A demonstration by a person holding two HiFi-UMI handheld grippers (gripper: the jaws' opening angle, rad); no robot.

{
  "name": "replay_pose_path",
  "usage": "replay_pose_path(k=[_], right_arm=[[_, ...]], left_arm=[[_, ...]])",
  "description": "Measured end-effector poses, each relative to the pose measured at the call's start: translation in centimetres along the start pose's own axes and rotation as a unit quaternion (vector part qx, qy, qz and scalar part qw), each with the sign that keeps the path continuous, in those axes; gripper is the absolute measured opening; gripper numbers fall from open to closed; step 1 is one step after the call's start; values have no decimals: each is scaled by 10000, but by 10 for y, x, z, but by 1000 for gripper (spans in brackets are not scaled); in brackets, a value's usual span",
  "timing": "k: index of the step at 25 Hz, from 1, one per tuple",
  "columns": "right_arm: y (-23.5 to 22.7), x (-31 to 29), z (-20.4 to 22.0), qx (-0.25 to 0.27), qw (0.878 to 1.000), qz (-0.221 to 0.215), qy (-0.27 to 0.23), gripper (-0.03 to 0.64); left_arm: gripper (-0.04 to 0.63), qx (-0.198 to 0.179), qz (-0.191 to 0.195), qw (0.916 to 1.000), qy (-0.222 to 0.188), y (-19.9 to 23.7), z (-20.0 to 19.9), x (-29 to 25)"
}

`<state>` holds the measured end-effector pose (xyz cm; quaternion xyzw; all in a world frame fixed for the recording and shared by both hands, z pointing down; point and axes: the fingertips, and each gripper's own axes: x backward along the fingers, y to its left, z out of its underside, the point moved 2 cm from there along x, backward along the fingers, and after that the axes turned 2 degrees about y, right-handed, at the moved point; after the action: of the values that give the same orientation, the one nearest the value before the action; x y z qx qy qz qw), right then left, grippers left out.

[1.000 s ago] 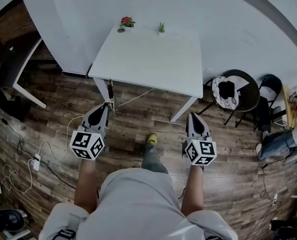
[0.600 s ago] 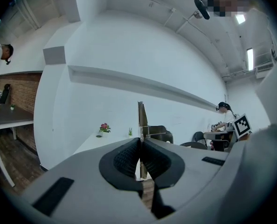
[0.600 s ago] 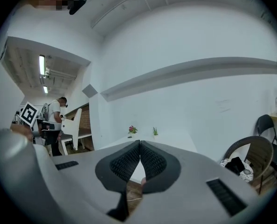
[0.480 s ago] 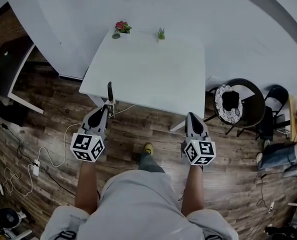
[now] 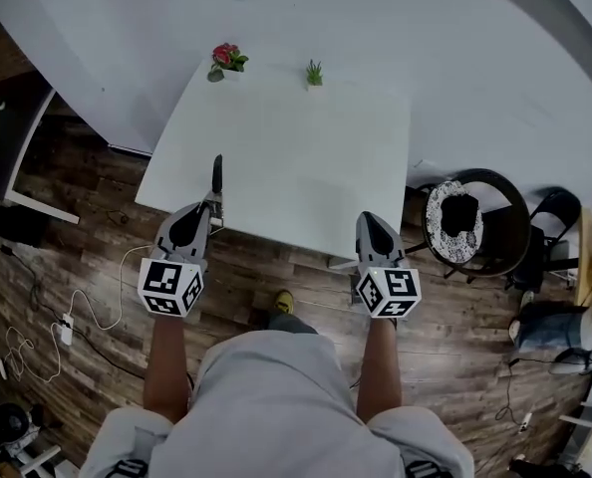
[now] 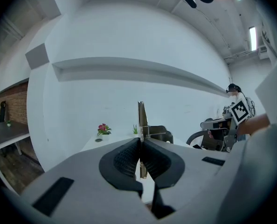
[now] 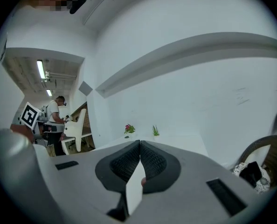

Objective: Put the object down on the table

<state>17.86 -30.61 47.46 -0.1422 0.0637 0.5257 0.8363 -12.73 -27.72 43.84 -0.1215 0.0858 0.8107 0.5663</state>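
A slender dark metal object (image 5: 216,175) stands upright in my left gripper (image 5: 213,207), which is shut on its lower end. In the left gripper view the object (image 6: 141,113) rises as a thin strip from between the closed pads of that gripper (image 6: 141,146). It hangs just over the near edge of the white table (image 5: 306,147). My right gripper (image 5: 368,217) is level with the table's near edge, further right. The right gripper (image 7: 139,146) has its jaws together and nothing shows between them.
A red flower pot (image 5: 226,58) and a small green plant (image 5: 315,72) stand at the table's far edge. A black chair with a patterned cushion (image 5: 470,207) is to the right. Cables (image 5: 87,307) lie on the wooden floor at left. Another person (image 7: 57,113) stands far left.
Both grippers have moved forward together toward the table. The held object, earlier over the floor short of the table, now reaches over its near edge. Both jaws stay as they were.
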Motion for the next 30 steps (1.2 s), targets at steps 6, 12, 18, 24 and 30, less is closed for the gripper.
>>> replay_pose_path(k=[6,12,18,24,30], right_arm=[[-16,-23,-7,-19,9999,-130,49,9],[-19,-30,-8,-60,9999,-127,41,9],[-22,-35,-19,-171,9997,128,-128,9],[-26,-61,-28,-187,9989,343,-250,9],[-13,-89,-35,-127,9994,217,-227,9]], left_arm=[[20,-212,-53,9996,170,-6,-9,-26],[20,-340,13,9992,224,-9,-11,-35],[20,-486,209,9983,262,-1,-14,-49],[20,-572,405,9970,336,19,-14,-79],[20,-524,430,9970,376,43,-14,-100]])
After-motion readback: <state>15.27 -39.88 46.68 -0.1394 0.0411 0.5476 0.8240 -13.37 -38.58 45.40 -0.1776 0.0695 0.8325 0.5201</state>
